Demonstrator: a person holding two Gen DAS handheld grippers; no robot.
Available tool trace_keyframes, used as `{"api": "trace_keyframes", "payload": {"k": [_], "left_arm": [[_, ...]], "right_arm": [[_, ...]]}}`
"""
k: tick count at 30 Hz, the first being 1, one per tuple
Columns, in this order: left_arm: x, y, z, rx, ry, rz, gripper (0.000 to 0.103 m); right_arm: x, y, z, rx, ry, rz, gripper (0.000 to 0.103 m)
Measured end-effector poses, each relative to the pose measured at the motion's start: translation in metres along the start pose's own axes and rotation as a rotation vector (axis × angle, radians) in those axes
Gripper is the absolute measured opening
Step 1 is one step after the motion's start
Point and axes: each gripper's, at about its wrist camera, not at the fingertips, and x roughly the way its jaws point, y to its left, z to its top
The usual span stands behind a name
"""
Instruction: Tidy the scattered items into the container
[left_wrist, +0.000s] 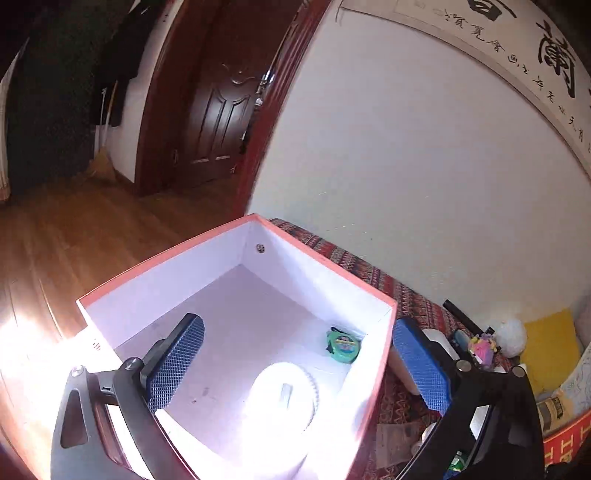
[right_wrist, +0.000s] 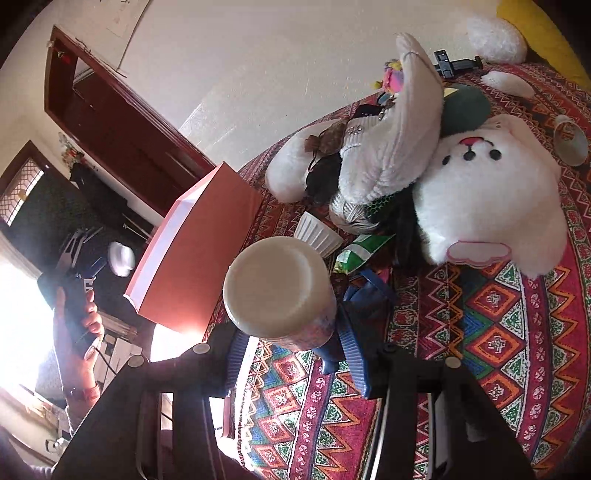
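Observation:
The container is a red box with a white inside (left_wrist: 166, 284), open at the top. A green tape measure (left_wrist: 343, 347) and a white round thing (left_wrist: 284, 398), washed out by glare, lie in it. My left gripper (left_wrist: 297, 323) is open wide above the box. One blue pad is inside the box and the other is outside its right wall, and they grip nothing. In the right wrist view my right gripper (right_wrist: 291, 332) is shut on a jar with a cream lid (right_wrist: 273, 284), held above the patterned cloth (right_wrist: 480, 332) beside the box (right_wrist: 192, 258).
A white plush rabbit (right_wrist: 480, 192), a ribbed white cup (right_wrist: 317, 232), a green packet (right_wrist: 362, 251) and a paper cup (right_wrist: 570, 140) lie on the cloth right of the box. A hand (right_wrist: 92, 321) is left of the box. Wooden floor (left_wrist: 74, 240) lies beyond the box.

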Motion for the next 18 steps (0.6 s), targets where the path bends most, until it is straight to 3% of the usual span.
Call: {"api": "trace_keyframes", "payload": {"k": [5, 12, 18], "left_arm": [[-0.013, 0.004, -0.003, 0.016, -0.064, 0.073, 0.103], [-0.011, 0.024, -0.012, 0.021, -0.072, 0.186, 0.103], [-0.008, 0.038, -0.014, 0.03, -0.067, 0.247, 0.103]], "right_arm": [[0.002, 0.011, -0.002, -0.057, -0.002, -0.017, 0.045], [0.006, 0.024, -0.006, -0.111, -0.004, -0.058, 0.045], [-0.011, 0.075, -0.005, -0.227, -0.085, -0.073, 0.045]]}}
